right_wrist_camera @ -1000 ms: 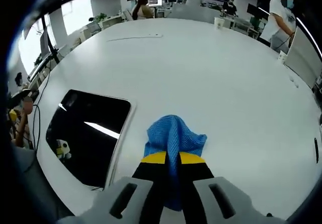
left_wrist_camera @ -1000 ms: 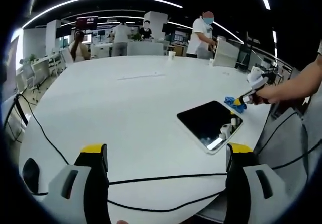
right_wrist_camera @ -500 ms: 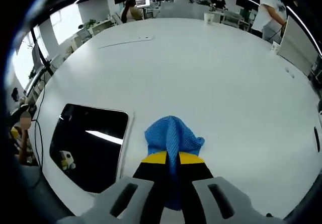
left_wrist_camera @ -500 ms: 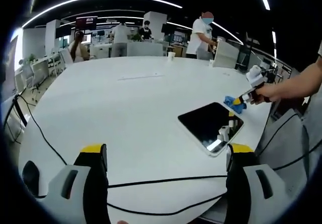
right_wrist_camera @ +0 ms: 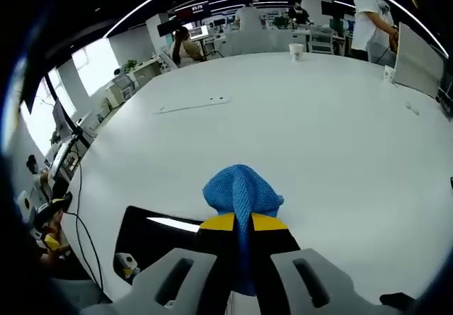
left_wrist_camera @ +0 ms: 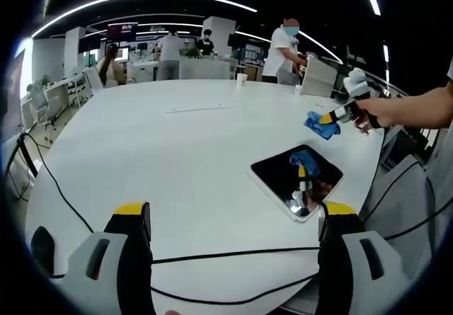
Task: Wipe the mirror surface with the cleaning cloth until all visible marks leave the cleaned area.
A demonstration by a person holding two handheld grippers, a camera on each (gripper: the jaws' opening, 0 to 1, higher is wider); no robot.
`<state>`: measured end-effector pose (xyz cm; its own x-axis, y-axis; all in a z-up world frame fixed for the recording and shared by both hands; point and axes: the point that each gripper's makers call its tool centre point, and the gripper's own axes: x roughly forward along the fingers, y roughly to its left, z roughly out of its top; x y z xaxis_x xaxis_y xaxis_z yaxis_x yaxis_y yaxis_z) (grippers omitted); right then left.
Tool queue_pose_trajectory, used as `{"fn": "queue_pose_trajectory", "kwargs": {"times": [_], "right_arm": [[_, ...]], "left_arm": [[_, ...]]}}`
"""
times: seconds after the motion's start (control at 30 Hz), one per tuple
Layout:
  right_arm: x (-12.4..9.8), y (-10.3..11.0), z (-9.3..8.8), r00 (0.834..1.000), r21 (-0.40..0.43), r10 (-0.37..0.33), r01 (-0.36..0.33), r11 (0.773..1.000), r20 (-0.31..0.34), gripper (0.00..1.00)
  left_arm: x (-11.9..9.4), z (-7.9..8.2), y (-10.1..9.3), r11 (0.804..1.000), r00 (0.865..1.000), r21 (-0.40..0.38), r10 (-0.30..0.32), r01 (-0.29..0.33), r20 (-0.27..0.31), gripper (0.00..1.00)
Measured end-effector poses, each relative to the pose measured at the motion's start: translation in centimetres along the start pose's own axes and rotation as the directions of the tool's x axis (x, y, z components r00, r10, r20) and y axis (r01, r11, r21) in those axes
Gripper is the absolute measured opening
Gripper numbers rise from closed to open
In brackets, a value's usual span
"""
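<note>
A: Left gripper view: where is the mirror [left_wrist_camera: 296,178]?
B: It lies flat on the white table [left_wrist_camera: 177,159], toward the right near edge. Its dark glass reflects the blue cloth and a yellow-tipped gripper.

A: And the cleaning cloth [left_wrist_camera: 314,124]?
B: It hangs in the air beyond the mirror's far side, pinched in the right gripper [left_wrist_camera: 327,118], which a person's hand [left_wrist_camera: 368,112] holds in from the right.

A: How does the left gripper [left_wrist_camera: 237,216] stand?
B: Spread wide with nothing between its yellow-tipped jaws, over the table's near edge, where a black cable [left_wrist_camera: 226,250] crosses.

A: What does the right gripper view add?
B: The right gripper [right_wrist_camera: 244,221] is closed tight on the cleaning cloth [right_wrist_camera: 241,192], which bunches up past the tips. The mirror [right_wrist_camera: 159,241] sits low and left, under and beside the jaws. A paper cup [right_wrist_camera: 296,49] stands far across the table [right_wrist_camera: 304,124].
</note>
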<state>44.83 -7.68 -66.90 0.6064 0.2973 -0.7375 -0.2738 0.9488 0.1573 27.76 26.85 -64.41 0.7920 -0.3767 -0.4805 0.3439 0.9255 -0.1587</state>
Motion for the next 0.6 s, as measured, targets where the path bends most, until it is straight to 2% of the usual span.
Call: {"fn": "queue_pose_trajectory", "kwargs": {"times": [0.13,0.23,0.27,0.33,0.4,0.5,0.53,0.57,0.6], "right_arm": [[0.7,0.9,-0.8,1.0,-0.022,0.009,-0.009,1.0,-0.023,0.01],[1.3,1.8,-1.8,0.999,-0.009,0.034,-0.034,0.999,-0.04,0.01],[1.5,2.3,-1.9,0.998,-0.022,0.045,-0.046,0.999,-0.032,0.01],[2.2,2.0,-2.1,1.0,-0.108,0.005,-0.007,0.994,-0.022,0.01],[2.7,2.7,-2.8,0.999,-0.081,0.023,-0.026,0.996,-0.031,0.01],[3.3,2.8,-3.8,0.999,-0.07,0.008,-0.011,0.997,-0.044,0.01],[3.6,2.4,-4.4,0.997,-0.062,-0.027,0.023,0.998,-0.068,0.01],[3.9,2.6,-5.5,0.994,-0.02,-0.021,0.02,1.0,-0.104,0.01],[4.1,2.7,-6.0,0.994,-0.008,-0.009,0.009,1.0,-0.107,0.01]], "left_arm": [[-0.1,0.1,0.2,1.0,1.0,-0.006,0.006,-0.006,0.006,0.98],[-0.2,0.0,0.2,1.0,1.0,-0.011,0.009,-0.009,0.009,0.98],[-0.3,0.0,0.2,1.0,1.0,-0.011,0.01,-0.01,0.009,0.98],[-0.3,-0.3,0.2,1.0,1.0,-0.01,0.012,-0.012,0.005,0.98],[-0.4,-0.5,0.2,1.0,1.0,-0.01,0.016,-0.016,-0.002,0.97],[-0.4,-0.6,0.0,1.0,1.0,-0.017,0.017,-0.017,0.001,0.97],[-0.5,-0.7,-0.1,1.0,1.0,-0.017,0.016,-0.016,-0.001,0.97],[-0.5,-0.7,-0.2,1.0,1.0,-0.016,0.015,-0.015,-0.002,0.97],[-0.5,-0.8,-0.3,1.0,1.0,-0.013,0.013,-0.013,-0.004,0.97]]}}
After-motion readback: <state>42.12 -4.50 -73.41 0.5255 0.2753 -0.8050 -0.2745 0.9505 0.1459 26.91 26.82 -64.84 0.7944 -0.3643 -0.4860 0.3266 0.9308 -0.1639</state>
